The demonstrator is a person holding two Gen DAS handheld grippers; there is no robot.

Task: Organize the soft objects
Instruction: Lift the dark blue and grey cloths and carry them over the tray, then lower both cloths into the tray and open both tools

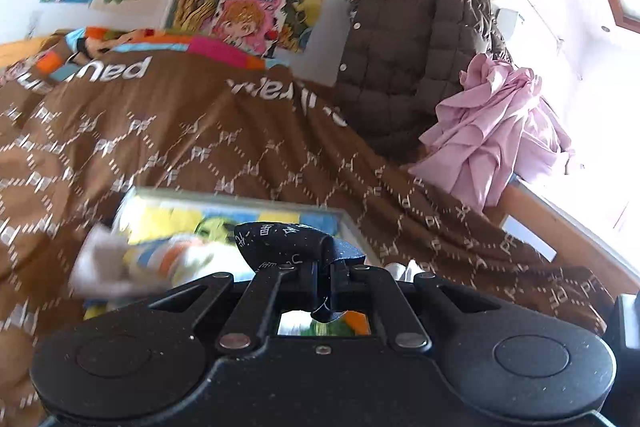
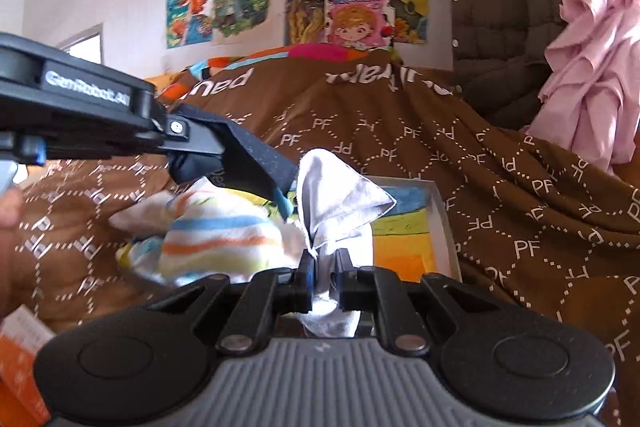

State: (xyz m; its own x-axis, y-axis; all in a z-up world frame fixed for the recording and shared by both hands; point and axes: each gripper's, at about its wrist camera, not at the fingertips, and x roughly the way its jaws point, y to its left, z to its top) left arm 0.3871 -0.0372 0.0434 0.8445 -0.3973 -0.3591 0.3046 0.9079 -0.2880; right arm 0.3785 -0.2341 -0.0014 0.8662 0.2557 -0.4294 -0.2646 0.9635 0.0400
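Pinching a dark cloth (image 1: 280, 239), left gripper (image 1: 324, 275) angles slightly downward.

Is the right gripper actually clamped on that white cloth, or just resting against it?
Clamped. In the right wrist view the right gripper has both fingers pinching the white cloth, which bunches between them and fans out above.

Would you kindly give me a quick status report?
Left gripper shut on dark cloth. Right gripper shut on white cloth. Striped cloth lies on picture tray. Nothing blocking.
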